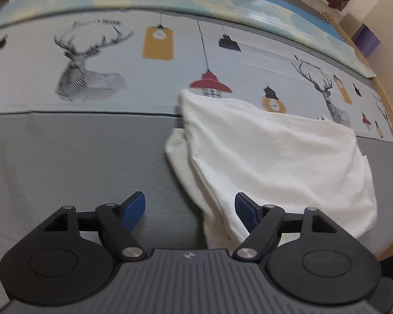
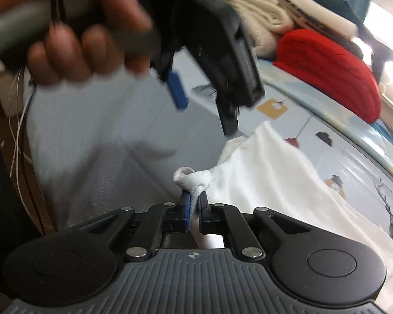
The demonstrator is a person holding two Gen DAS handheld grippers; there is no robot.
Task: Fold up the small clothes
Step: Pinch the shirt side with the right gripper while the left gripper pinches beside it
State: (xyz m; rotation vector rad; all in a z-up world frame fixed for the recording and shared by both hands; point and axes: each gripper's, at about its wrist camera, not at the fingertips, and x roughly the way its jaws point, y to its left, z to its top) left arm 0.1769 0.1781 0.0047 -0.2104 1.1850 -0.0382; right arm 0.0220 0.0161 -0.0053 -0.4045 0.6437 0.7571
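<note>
Deer-and-lantern print mat (image 1: 97,60) under soft white garment (image 1: 275,157); left tongs (image 1: 190,209) gape wide, empty; right tongs (image 2: 194,206) pinch its bunched hem; only right view shows hand (image 2: 73,39).

Even indoor light, window glare upper right, fisheye-bent edges, hand (image 2: 73,34) perhaps motion-blurred

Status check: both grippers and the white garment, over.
Right gripper shut on white garment edge. Left gripper open, nothing between its fingers, at the garment's other side. Nothing in the way.
</note>
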